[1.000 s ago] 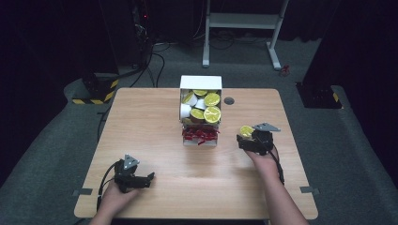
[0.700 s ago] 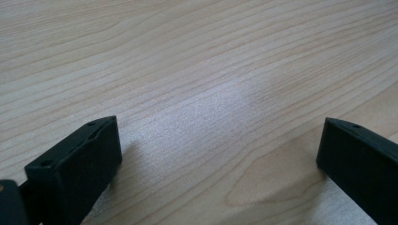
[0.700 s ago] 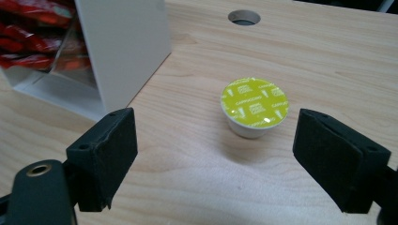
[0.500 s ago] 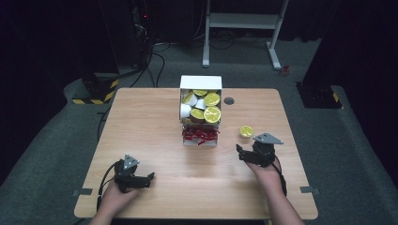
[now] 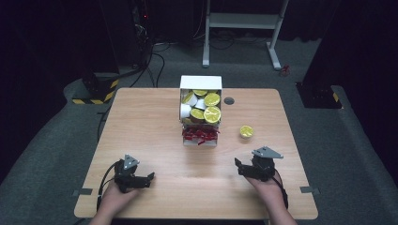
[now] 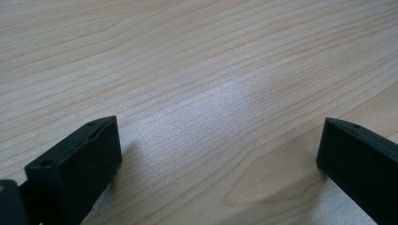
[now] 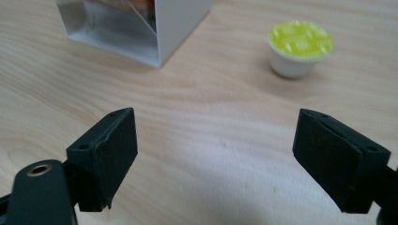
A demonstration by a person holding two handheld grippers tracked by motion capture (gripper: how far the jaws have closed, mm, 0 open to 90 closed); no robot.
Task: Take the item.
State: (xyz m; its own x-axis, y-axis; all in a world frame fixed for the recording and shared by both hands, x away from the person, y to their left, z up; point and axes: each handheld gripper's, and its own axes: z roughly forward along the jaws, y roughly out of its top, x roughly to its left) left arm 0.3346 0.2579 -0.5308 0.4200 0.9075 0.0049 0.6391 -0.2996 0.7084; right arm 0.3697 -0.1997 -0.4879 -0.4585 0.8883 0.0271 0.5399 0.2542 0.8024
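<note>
My left gripper (image 5: 151, 177) sits low over the pale wooden table (image 5: 141, 122), fingers (image 6: 75, 164) spread wide on nothing but bare grain. Ahead, between my grippers, stands the white cardboard box (image 5: 201, 83) of yellow-lidded capsules. My right gripper (image 5: 237, 164) has its fingers (image 7: 105, 150) spread and empty; the small white capsule with a yellow foil lid (image 7: 299, 47) stands beyond the right finger, well apart, just beside the box.

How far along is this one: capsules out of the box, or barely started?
Barely started. Done: one yellow-lidded capsule stands upright on the table, apart from the white box. In hand: nothing; the right gripper and the left gripper are both open and empty near the table's front edge. Left: the box holds several more capsules.
</note>
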